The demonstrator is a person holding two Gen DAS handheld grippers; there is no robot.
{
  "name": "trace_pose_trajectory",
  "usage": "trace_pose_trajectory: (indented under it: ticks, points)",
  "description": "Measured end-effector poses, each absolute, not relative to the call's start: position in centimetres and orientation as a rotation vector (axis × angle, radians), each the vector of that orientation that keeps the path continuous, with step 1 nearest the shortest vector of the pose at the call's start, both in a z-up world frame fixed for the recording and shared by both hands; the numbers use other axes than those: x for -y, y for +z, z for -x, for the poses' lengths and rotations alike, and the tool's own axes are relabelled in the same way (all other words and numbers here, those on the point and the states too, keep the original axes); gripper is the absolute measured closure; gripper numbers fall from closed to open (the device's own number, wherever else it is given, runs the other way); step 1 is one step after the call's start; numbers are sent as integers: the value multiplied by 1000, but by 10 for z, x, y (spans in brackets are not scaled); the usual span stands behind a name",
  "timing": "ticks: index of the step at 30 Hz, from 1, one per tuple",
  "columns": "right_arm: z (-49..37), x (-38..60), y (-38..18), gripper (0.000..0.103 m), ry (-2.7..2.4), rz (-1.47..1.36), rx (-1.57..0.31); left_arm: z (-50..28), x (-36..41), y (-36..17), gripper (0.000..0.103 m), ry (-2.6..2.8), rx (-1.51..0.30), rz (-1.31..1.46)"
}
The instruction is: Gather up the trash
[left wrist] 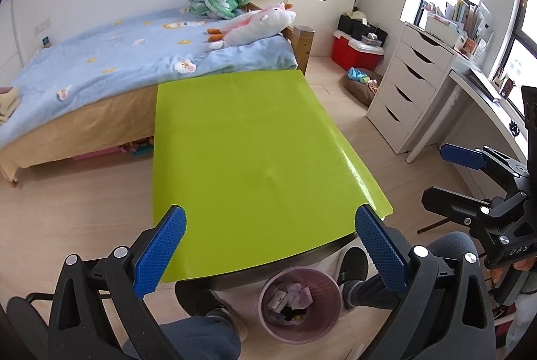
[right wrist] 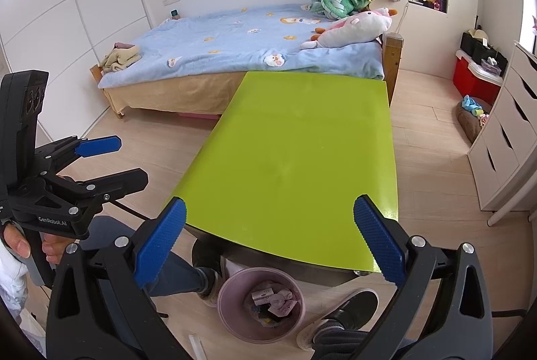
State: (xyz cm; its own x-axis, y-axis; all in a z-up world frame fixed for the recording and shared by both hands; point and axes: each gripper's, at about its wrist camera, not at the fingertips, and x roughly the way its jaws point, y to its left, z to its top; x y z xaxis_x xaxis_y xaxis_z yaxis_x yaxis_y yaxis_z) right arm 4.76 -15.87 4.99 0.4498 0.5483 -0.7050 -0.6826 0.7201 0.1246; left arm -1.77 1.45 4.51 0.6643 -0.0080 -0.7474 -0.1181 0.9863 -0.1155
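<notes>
Both grippers, left (left wrist: 270, 244) and right (right wrist: 268, 237), hover spread and empty above a bare green table (left wrist: 255, 158). Bin (left wrist: 300, 303) below holds scraps; check the floor for strays.

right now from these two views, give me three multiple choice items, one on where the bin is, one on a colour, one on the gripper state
1. Where is the bin?
A. on the bed
B. on the floor at the near end of the table, between the person's feet
C. on the drawers

2. What colour is the table top?
A. lime green
B. red
C. white

3. How do the left gripper and right gripper stand?
A. both shut on trash
B. left open, right shut
C. both open, holding nothing

Answers:
1 B, the bin stands on the wood floor by the table's near edge with a shoe on either side, paper scraps inside.
2 A, both views show a bare lime green top.
3 C, in each wrist view the blue pads stand wide apart with nothing between them.
</notes>
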Motion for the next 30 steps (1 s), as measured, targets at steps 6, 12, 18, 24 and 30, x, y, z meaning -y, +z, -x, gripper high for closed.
trace_pose_trajectory:
  ticks: [6,12,18,24,30]
  points:
    - [-48,162,49,5,764,182,-796,17,-17,44,6,71,-854,157]
    - [-47,163,47,5,765,182,-796,17,-16,45,6,70,-855,157]
    - [-48,163,48,5,765,183,-796,17,-15,44,6,70,-856,157]
    - [-48,163,48,5,766,182,-797,17,-15,44,6,69,-856,156]
    - [-48,162,48,5,765,183,-798,17,-15,45,6,70,-856,156]
